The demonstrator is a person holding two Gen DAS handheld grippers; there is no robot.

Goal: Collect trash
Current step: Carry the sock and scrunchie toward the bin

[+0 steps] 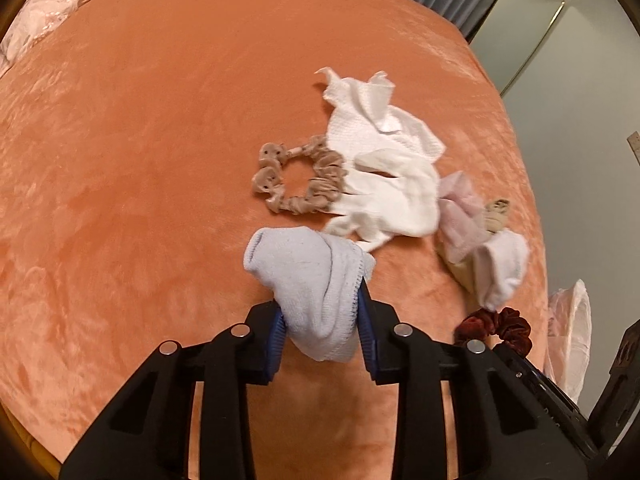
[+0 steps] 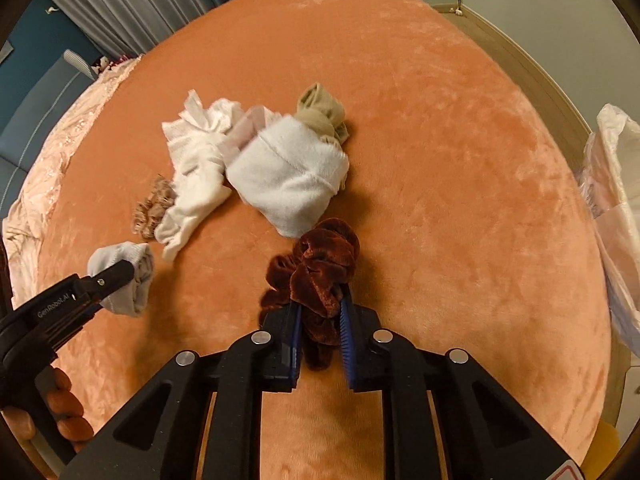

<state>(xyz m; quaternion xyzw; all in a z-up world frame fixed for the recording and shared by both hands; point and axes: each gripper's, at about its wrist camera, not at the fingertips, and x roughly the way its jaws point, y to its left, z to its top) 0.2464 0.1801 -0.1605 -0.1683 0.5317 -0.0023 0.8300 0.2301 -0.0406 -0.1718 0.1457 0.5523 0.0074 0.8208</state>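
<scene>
1. The left hand-held gripper (image 1: 322, 320) is clamped on a pale blue sock (image 1: 308, 280), which bulges out between its blue pads and hangs just above the bed (image 1: 140, 140).
2. From the right wrist view the same left hand-held gripper (image 2: 120, 280) shows at the left side of the bed, the pale blue sock (image 2: 132, 276) bunched at its tip.
3. The right hand-held gripper (image 2: 320, 320) is closed on a dark red velvet scrunchie (image 2: 320, 268), whose folds spill forward past the fingers.
4. The bed (image 2: 460, 200) is covered in an orange plush blanket.
5. Near the middle of the bed lies a heap of cloth: a white waffle-textured cloth (image 1: 380, 132), a white fluffy sock (image 2: 288, 176), a sheer pinkish piece (image 1: 460, 208) and a beige stocking (image 2: 324, 116) at the far side of the heap.
6. A tan scrunchie (image 1: 298, 178) lies flat, touching the left edge of the white cloth; in the right wrist view the tan scrunchie (image 2: 154, 208) is partly hidden under that cloth.
7. A white plastic bag (image 2: 616, 200) stands off the right edge of the bed.
8. A pink embroidered cover (image 1: 60, 4) lies along the far left edge.
</scene>
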